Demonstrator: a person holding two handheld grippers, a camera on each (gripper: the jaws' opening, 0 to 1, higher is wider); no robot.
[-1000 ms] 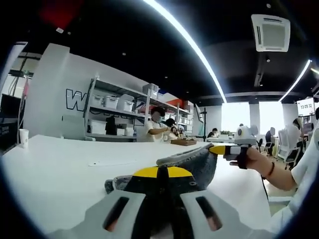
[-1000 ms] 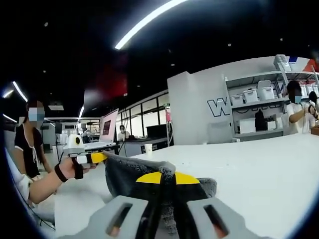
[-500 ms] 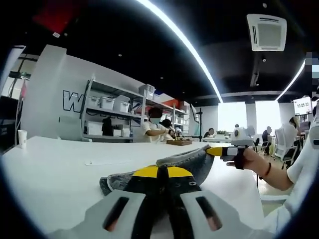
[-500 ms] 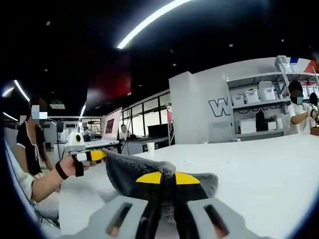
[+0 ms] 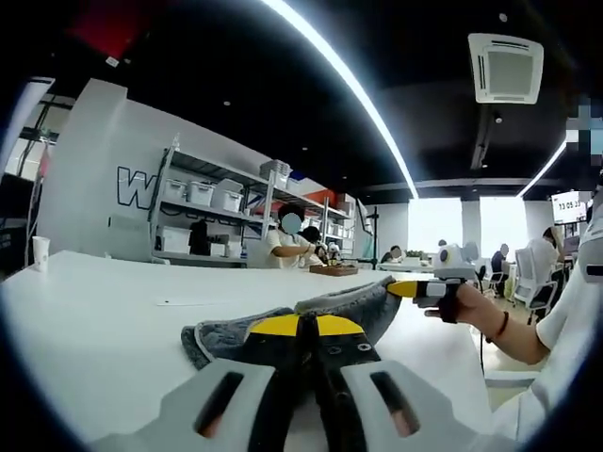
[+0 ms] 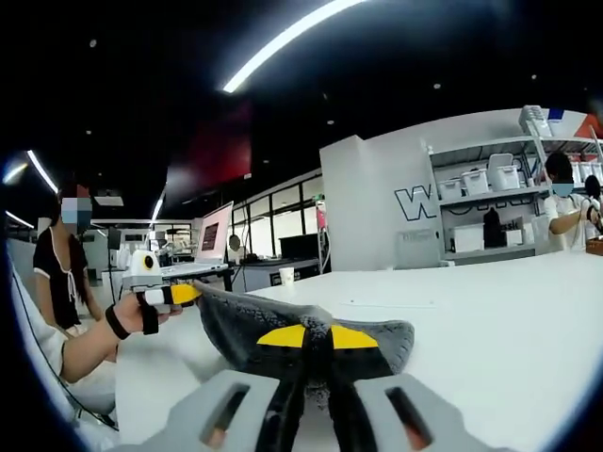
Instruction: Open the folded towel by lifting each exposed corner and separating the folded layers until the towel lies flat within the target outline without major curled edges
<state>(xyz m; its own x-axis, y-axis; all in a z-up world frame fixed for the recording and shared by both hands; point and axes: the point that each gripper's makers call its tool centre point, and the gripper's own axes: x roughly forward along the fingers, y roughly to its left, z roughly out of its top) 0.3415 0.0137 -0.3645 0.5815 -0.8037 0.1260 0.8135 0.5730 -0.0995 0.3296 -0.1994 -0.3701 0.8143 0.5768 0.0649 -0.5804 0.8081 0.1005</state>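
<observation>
Jaws of the left gripper were clamped together on one edge of the grey towel, and the jaws of the right gripper were likewise clamped on the towel at another edge. Between the two grips the towel was raised off the white table, sagging in a curved span with its near part low over the tabletop. In the left gripper view the right gripper appeared at the towel's far end, held in a hand. A paper cup stood far back on the table. Shelving with white bins stood against the wall behind.
</observation>
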